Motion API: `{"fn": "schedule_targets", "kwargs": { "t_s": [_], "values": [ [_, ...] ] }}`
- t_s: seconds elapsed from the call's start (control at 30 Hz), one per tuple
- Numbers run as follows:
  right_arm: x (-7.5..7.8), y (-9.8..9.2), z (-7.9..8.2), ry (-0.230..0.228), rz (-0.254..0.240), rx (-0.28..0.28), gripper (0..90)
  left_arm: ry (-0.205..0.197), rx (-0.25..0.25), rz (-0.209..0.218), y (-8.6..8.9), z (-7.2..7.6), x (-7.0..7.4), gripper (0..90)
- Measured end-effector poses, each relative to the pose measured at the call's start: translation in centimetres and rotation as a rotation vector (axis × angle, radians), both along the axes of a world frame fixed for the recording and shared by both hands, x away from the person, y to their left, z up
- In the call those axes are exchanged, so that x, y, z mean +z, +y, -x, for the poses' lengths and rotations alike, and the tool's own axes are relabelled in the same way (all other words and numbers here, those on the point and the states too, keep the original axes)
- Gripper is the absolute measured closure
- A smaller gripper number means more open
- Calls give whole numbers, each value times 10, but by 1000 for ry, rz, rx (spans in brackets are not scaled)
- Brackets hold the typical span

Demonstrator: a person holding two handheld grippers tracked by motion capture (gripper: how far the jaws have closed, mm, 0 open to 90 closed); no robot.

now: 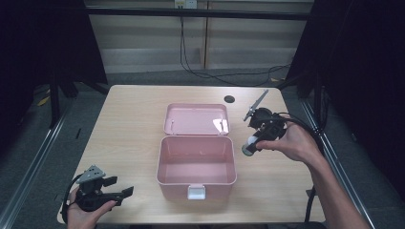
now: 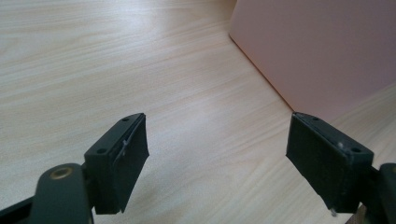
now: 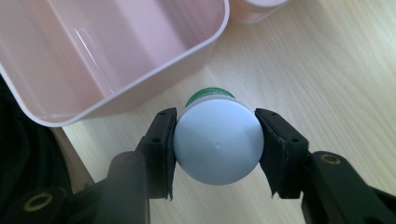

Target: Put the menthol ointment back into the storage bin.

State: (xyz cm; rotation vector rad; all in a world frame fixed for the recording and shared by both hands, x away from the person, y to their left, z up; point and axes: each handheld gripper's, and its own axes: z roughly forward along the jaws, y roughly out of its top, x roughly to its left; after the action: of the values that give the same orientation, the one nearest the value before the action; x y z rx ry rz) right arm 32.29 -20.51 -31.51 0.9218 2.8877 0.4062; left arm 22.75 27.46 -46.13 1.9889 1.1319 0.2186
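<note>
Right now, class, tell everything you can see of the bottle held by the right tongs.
The bottle has a round white cap, smooth like plastic, facing the right gripper view's camera, with a green band behind it. The right tongs clamp the cap from both sides. It hangs above the table, right of the open pink box.

Light wood tabletop (image 1: pixel 129 119), pale grain running across. Small round dark hole (image 1: pixel 229 99) near its far edge, right of centre. Grey floor (image 1: pixel 143 76) beyond it, with a black cable (image 1: pixel 215 75) looping across and climbing the beige wall panels (image 1: pixel 148 36). Black horizontal bar (image 1: pixel 191 13) up top. Metal rail (image 1: pixel 36 157) along the left, another rail (image 1: pixel 334 152) on the right. Dark curtains (image 1: pixel 363 71) on both sides.
</note>
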Motion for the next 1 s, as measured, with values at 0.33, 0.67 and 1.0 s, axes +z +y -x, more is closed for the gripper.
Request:
{"fn": "schedule_targets", "kwargs": {
  "t_s": [0.33, 0.67, 1.0],
  "values": [
    [12, 12, -2, -17, -35, 31, 518, -1, 1, 7, 0, 0, 0, 209],
    [23, 32, -3, -33, -41, 74, 518, -2, 4, 5, 0, 0, 0, 209],
    [20, 59, -6, -30, -47, 142, 518, -3, 2, 0, 0, 0, 0, 223]
  ]
}}
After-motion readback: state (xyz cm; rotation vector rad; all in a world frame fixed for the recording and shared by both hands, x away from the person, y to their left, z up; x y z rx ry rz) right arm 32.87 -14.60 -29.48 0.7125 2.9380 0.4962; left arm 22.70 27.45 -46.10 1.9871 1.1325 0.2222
